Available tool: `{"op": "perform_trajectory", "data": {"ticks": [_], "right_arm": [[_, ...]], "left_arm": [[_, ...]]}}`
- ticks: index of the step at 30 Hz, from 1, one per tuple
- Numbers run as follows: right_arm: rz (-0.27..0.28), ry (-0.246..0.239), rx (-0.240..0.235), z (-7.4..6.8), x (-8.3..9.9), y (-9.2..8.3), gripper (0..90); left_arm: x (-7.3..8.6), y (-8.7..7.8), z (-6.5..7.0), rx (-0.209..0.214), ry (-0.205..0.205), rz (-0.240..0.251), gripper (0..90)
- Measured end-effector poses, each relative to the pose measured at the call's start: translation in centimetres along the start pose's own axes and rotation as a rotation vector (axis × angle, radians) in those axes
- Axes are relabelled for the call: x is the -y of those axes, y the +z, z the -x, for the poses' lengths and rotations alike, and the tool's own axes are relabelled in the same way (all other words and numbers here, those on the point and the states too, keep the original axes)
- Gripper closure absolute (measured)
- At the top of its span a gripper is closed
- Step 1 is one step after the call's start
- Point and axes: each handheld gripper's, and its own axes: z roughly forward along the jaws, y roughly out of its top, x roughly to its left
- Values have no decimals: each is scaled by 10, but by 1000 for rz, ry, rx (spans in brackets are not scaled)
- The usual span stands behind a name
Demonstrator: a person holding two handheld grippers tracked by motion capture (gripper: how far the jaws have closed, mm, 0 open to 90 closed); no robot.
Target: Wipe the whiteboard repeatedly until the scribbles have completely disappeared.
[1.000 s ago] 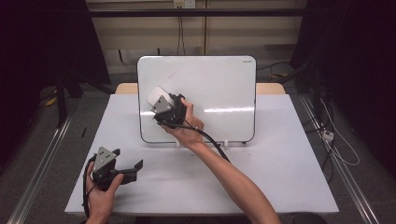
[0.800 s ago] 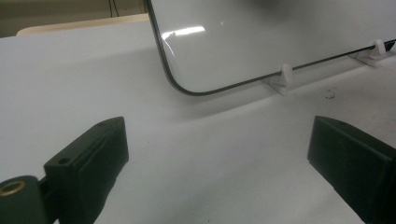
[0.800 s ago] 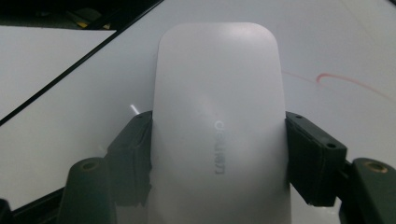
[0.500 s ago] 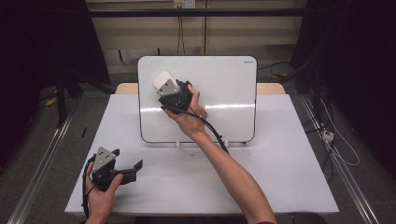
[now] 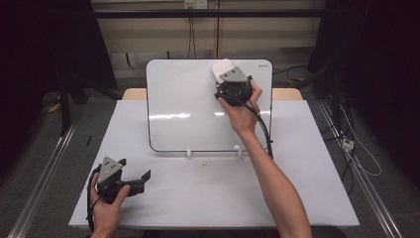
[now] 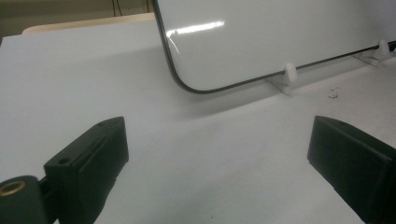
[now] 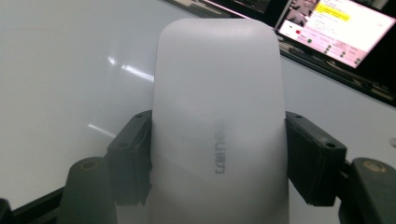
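White flat worktop (image 5: 213,193) carries the upright rounded-corner whiteboard (image 5: 188,114) on clips. The right gripper (image 5: 224,78) has its fingers (image 7: 133,158) clamped on a white oblong plastic eraser (image 7: 219,126), at the whiteboard's upper right corner. Recommended: keep its face flat, pressure even, strokes overlapping. The left gripper (image 5: 141,179), fingers wide and empty, rests below the whiteboard's lower left corner.
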Motion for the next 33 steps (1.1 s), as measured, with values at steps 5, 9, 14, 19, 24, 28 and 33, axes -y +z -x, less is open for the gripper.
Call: {"op": "perform_trajectory", "data": {"ticks": [5, 9, 14, 19, 24, 28, 33], "right_arm": [[3, 28, 34, 8, 5, -6, 315], [2, 31, 25, -5, 6, -3, 315], [6, -53, -28, -40, 4, -2, 315], [16, -183, -103, -90, 4, -1, 315], [26, -248, -157, -129, 4, -1, 316], [29, -280, -195, -151, 2, 0, 315], [31, -275, -205, -161, -7, 5, 315]], "left_arm": [[-1, 1, 1, 3, 2, -3, 52], [-1, 2, 2, 5, 8, -4, 52], [-1, 3, 2, 6, 10, -7, 52], [-1, 3, 2, 11, 11, -11, 52], [-1, 2, 2, 10, 9, -2, 52], [-1, 2, 2, 11, 4, -5, 52], [0, 0, 1, 8, 0, -1, 52]]}}
